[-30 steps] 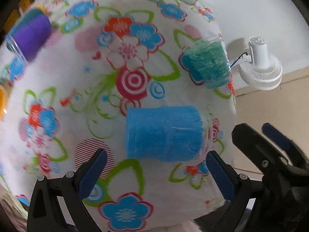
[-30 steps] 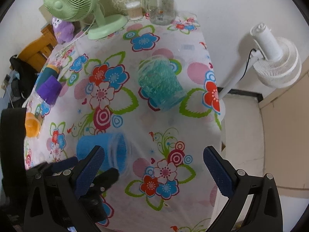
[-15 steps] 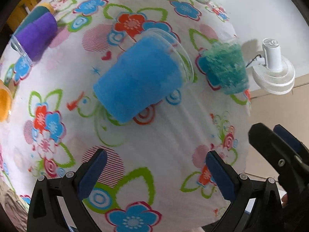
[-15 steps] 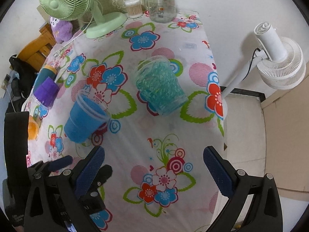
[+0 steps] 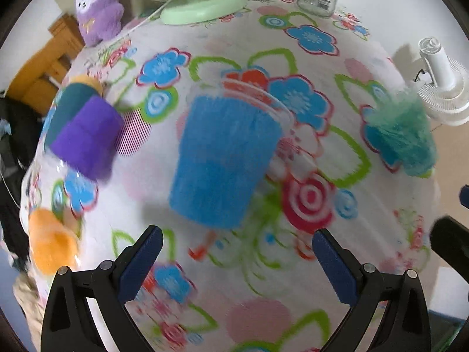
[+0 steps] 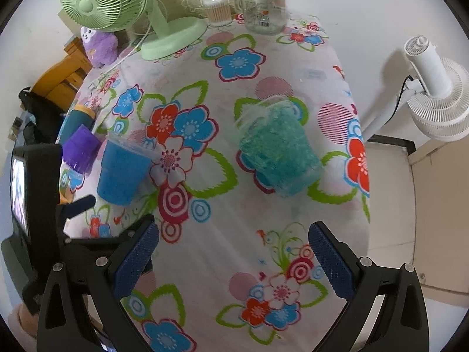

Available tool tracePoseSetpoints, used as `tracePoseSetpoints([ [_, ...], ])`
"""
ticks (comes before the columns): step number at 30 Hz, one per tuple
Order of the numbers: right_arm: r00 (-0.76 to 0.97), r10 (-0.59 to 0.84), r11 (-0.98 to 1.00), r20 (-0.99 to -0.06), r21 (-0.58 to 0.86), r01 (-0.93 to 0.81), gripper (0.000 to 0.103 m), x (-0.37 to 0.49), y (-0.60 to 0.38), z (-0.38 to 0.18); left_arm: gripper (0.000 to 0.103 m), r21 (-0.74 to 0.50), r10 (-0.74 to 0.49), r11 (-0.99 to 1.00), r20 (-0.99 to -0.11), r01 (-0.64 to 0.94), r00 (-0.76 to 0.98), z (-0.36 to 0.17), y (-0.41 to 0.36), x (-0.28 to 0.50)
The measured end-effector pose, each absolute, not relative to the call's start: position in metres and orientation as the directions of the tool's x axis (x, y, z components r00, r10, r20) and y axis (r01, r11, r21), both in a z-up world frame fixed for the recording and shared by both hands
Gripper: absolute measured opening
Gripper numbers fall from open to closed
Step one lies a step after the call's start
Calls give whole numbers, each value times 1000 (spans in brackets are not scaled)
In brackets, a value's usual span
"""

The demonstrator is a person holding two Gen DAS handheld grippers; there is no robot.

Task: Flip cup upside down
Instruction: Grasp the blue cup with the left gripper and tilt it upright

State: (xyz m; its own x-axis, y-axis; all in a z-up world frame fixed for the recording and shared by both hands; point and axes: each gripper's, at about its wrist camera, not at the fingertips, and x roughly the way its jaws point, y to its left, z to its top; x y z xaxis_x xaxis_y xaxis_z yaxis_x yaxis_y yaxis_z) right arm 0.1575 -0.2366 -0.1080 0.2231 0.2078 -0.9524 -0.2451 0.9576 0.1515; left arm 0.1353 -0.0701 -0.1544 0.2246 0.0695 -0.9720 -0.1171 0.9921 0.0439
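Both claws spread, empty: left gripper (image 5: 234,259), right gripper (image 6: 233,252); blue cup (image 5: 224,161) seemingly rim-down; a careless nudge topples it.

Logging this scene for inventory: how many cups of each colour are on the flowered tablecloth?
Blue cup: 1
Teal-green cup: 1
Purple cup: 1
Orange cup: 1
Dark teal cup, behind the purple one: 1
Total: 5 cups
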Motion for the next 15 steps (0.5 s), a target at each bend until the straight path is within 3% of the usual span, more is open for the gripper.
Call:
tracePoseSetpoints([
  [6, 212, 195, 968, -958, 152, -202, 103, 166, -215, -118, 100, 72, 94, 993, -962, -93, 258, -160, -33, 159],
  [12, 218, 187, 974, -958, 152, -166, 103, 171, -195, -123, 67, 18, 13, 1000, -970, 20, 243, -170, -29, 172],
  [15, 220, 171, 979, -960, 140, -150, 103, 170, -189, -126, 56, -15, -28, 998, -967, 53, 251, -171, -30, 173],
])
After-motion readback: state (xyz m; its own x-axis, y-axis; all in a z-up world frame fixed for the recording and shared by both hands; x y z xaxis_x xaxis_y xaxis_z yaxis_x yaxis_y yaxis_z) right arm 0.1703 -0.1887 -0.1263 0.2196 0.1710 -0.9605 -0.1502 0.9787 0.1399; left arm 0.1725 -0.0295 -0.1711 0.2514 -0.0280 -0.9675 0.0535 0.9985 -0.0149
